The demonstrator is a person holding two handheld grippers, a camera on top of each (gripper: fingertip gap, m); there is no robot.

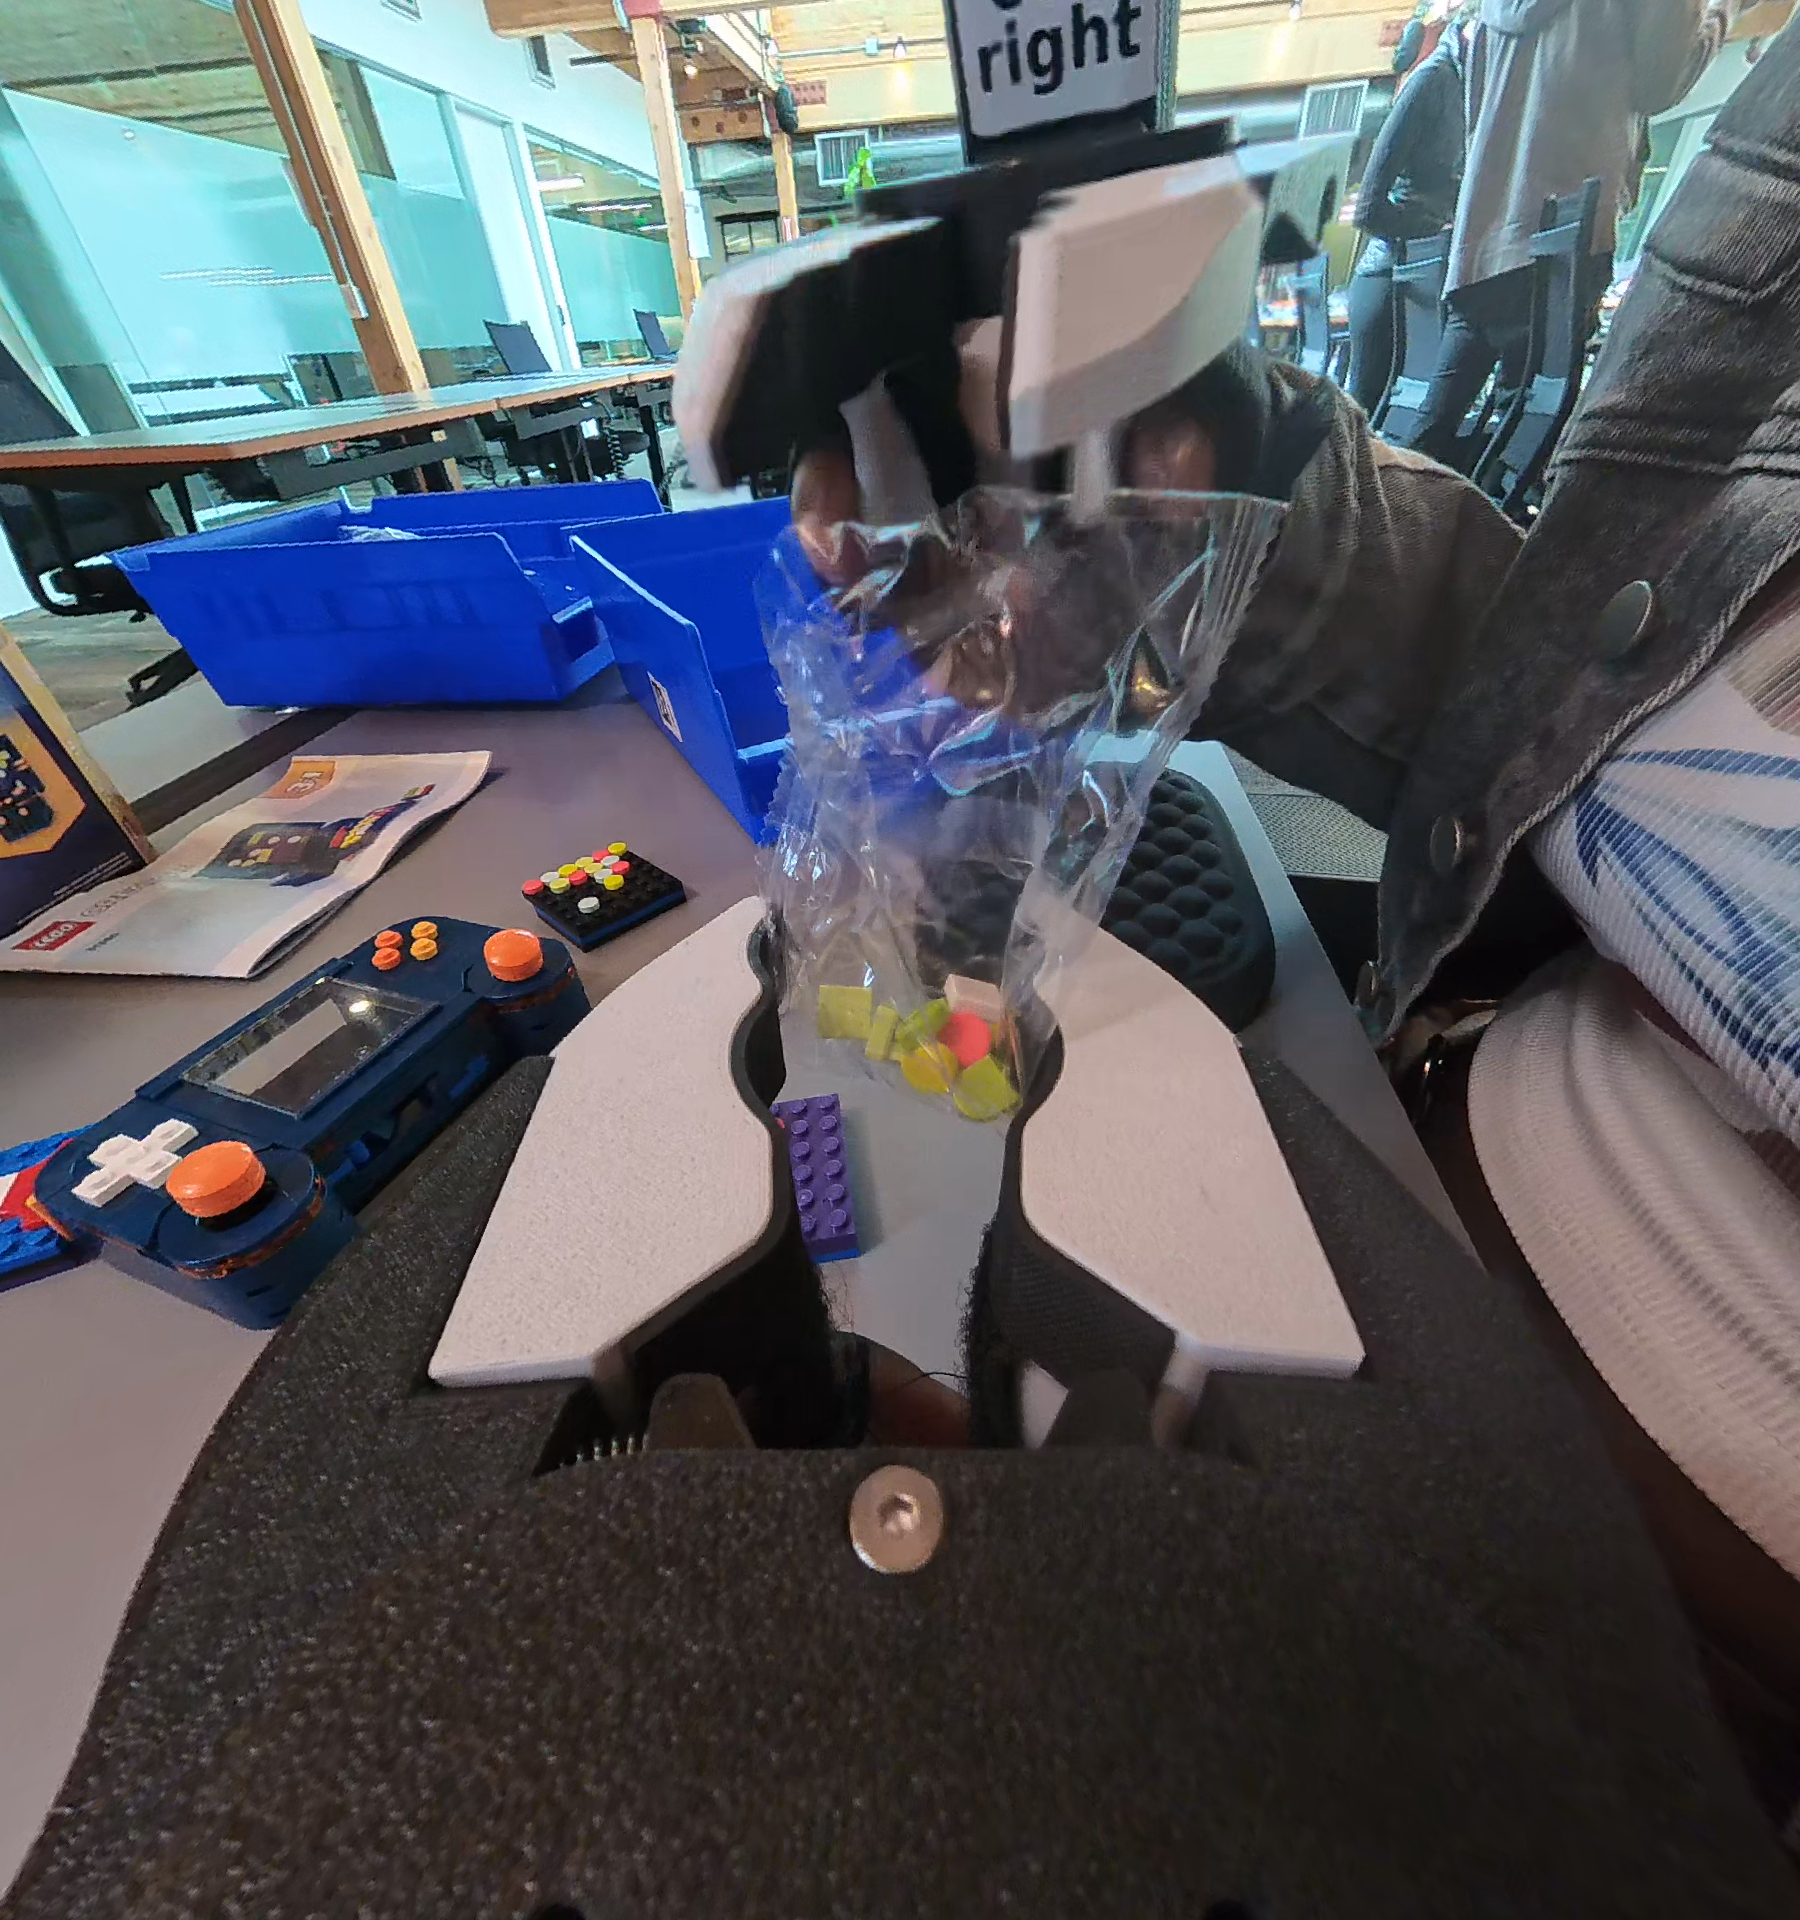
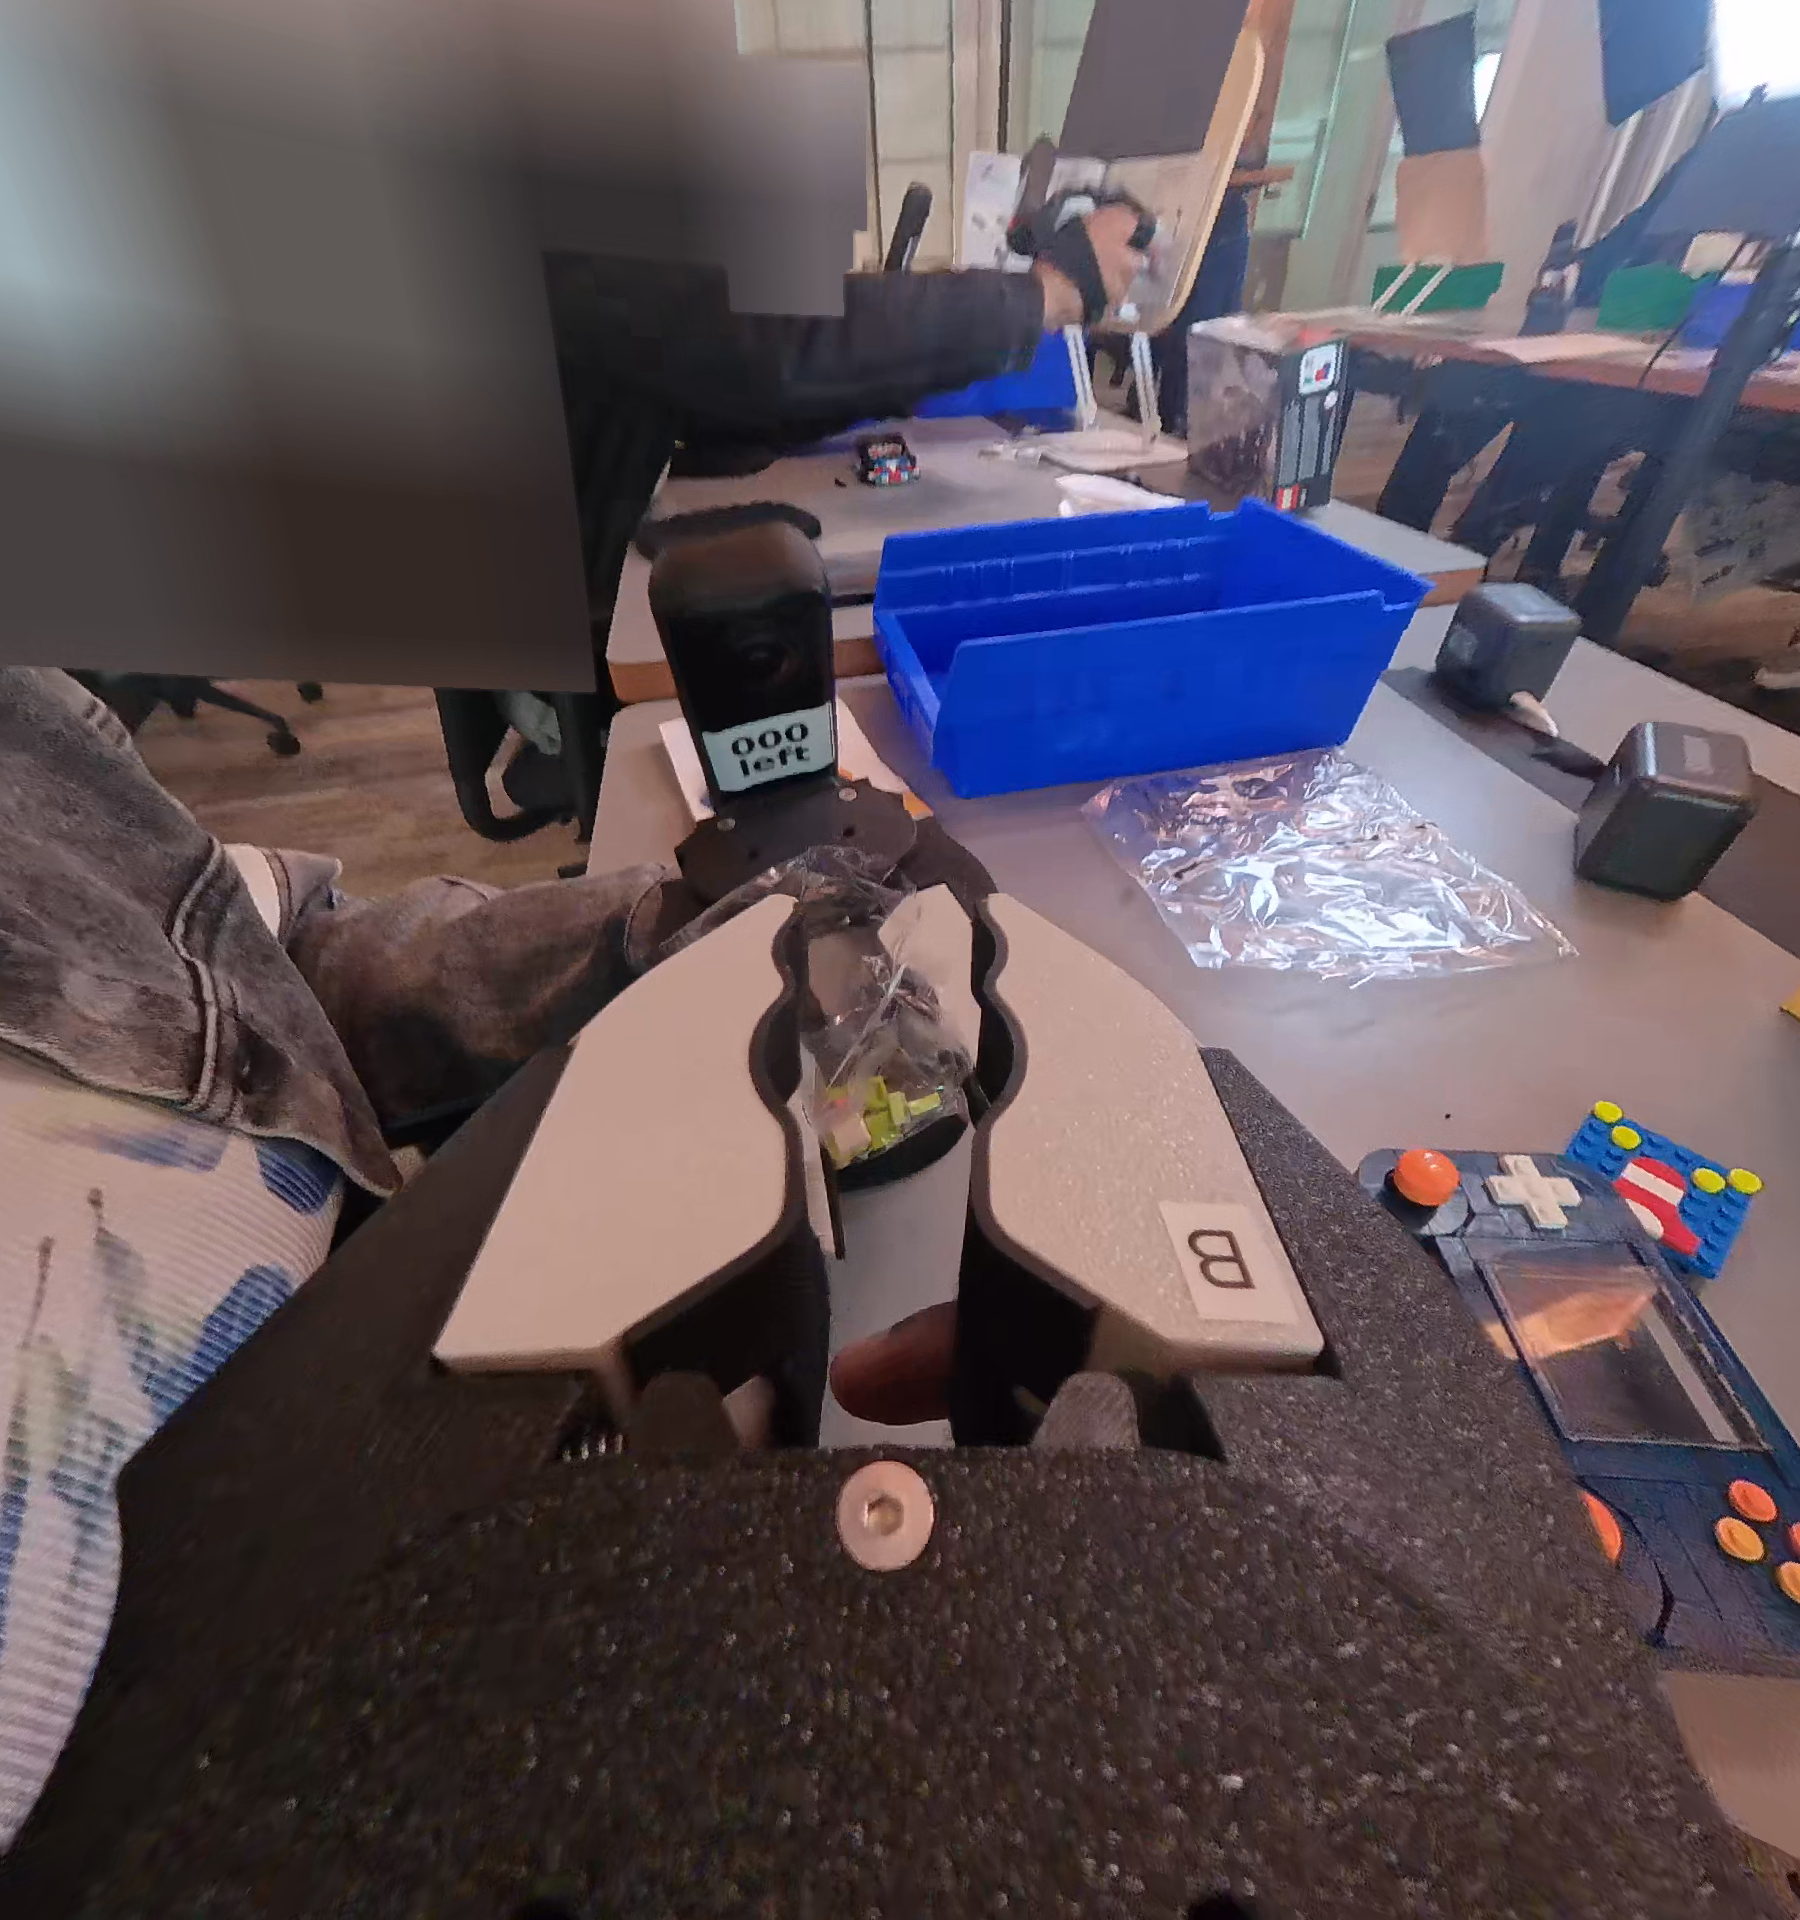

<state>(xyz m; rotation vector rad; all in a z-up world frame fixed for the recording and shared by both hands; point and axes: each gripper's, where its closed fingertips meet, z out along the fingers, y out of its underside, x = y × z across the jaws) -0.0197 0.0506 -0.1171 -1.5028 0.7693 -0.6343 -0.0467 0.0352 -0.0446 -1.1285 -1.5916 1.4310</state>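
Observation:
A clear plastic bag (image 1: pixel 979 727) stands upright between both grippers. Small yellow, lime and red pieces (image 1: pixel 927 1044) lie in its bottom. My left gripper (image 1: pixel 906 966) is closed on the lower part of the bag, just above a purple brick (image 1: pixel 823 1174) on the grey table (image 1: pixel 44 1455). My right gripper (image 1: pixel 979 468) holds the top of the bag from above. In the right wrist view, the right gripper (image 2: pixel 885 914) has the crumpled bag (image 2: pixel 865 1039) and its pieces (image 2: pixel 875 1122) between its fingers. The left gripper's black camera (image 2: pixel 761 665) is just beyond.
A dark blue brick-built game console (image 1: pixel 304 1091) (image 2: pixel 1623 1351) lies beside me. There are also a booklet (image 1: pixel 252 862), a black studded plate (image 1: pixel 605 883), blue bins (image 1: pixel 376 613) (image 2: pixel 1135 665), an empty clear bag (image 2: pixel 1311 862) and black boxes (image 2: pixel 1665 810). A person's torso is close on one side. The grippers' ends are close to 7 centimetres from one another. My left gripper's tips are some 20 centimetres from the dark blue brick-built game console (image 2: pixel 1623 1351).

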